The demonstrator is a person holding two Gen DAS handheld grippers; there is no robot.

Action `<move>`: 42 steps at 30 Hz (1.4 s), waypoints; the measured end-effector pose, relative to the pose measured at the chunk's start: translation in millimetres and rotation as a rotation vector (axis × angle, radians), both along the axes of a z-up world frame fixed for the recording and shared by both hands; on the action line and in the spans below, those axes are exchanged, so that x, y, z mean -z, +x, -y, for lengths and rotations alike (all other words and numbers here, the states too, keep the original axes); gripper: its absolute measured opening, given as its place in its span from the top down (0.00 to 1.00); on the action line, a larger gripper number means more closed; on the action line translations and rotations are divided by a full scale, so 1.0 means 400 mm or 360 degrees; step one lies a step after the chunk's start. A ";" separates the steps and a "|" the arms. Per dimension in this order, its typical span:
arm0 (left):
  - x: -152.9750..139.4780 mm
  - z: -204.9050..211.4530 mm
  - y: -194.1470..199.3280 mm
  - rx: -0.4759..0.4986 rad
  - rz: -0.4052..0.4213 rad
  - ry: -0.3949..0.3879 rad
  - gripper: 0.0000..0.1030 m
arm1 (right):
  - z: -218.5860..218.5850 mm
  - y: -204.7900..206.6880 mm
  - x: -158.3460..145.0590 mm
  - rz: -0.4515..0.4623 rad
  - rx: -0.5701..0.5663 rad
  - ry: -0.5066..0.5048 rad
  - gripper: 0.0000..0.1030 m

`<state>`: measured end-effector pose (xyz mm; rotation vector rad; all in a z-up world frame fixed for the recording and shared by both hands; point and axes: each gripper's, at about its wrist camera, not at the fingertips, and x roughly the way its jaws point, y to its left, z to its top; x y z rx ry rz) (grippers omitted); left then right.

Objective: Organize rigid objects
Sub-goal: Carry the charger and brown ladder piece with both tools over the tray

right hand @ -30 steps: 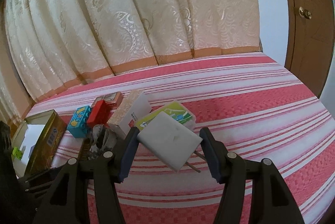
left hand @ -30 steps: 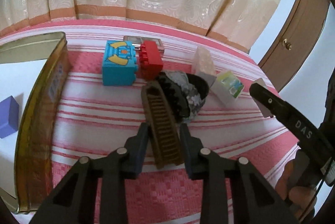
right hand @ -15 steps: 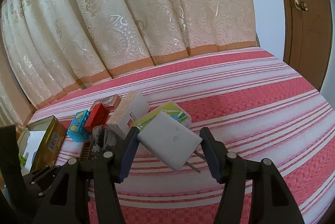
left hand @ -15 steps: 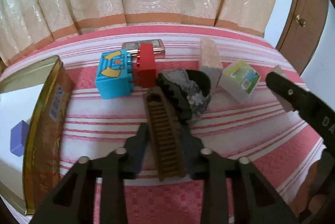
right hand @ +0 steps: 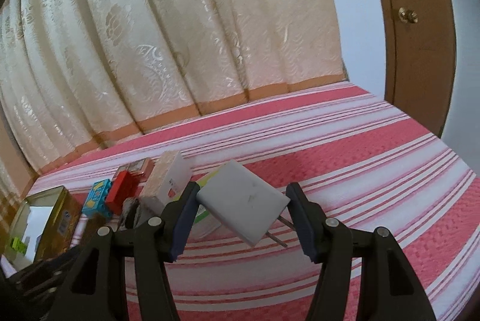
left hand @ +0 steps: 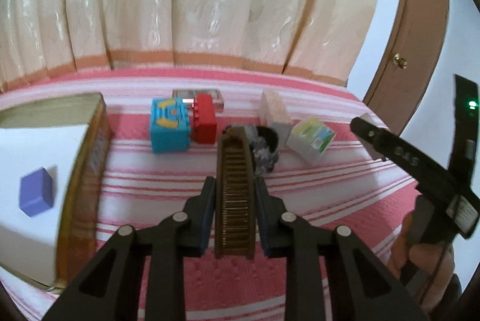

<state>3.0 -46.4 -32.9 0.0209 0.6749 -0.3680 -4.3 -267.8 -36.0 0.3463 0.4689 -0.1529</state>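
Our left gripper (left hand: 234, 202) is clenched on a brown comb (left hand: 235, 195), which runs lengthwise between the jaws and sticks out well past the fingertips. Just beyond the comb's far end lies a dark patterned hair clip (left hand: 264, 150). Ahead and to the left of the jaws sit a blue toy block (left hand: 169, 126) and a red toy block (left hand: 205, 120), touching each other. Far to the left stands an open gold tin (left hand: 90, 159) with a purple block (left hand: 36, 192) inside on its white floor.

Our right gripper (right hand: 241, 219) grasps a white plug adapter (right hand: 244, 205), held tilted between the pads, its metal prongs (right hand: 277, 240) pointing down to the right. Left of these jaws a pale carton (right hand: 169, 181) lies on the pink striped bedspread (right hand: 345, 159).
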 end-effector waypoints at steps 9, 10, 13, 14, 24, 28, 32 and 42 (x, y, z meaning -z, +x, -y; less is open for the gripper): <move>-0.053 -0.074 -0.047 -0.0053 0.0176 0.0048 0.77 | -0.029 -0.040 -0.025 0.0106 0.0135 -0.0123 0.40; -0.059 -0.085 -0.049 -0.0060 0.0189 0.0050 0.77 | -0.038 -0.044 -0.028 0.0114 0.0143 -0.0153 0.40; -0.071 -0.114 -0.059 -0.0090 0.0210 0.0058 0.77 | -0.058 -0.053 -0.035 0.0140 0.0152 -0.0199 0.40; -0.073 -0.122 -0.064 -0.0098 0.0217 0.0059 0.77 | -0.066 -0.057 -0.037 0.0146 0.0154 -0.0214 0.40; -0.100 -0.196 -0.088 -0.0151 0.0302 0.0050 0.77 | -0.136 -0.100 -0.042 0.0173 0.0142 -0.0190 0.40; -0.110 -0.227 -0.088 -0.0185 0.0327 0.0047 0.77 | -0.169 -0.107 -0.041 0.0164 0.0099 -0.0124 0.40; -0.116 -0.266 -0.081 -0.0247 0.0336 0.0044 0.77 | -0.235 -0.106 -0.052 0.0191 0.0030 -0.0147 0.40; -0.129 -0.377 -0.061 -0.0381 0.0398 0.0079 0.77 | -0.406 -0.091 -0.079 0.0254 -0.0160 -0.0154 0.40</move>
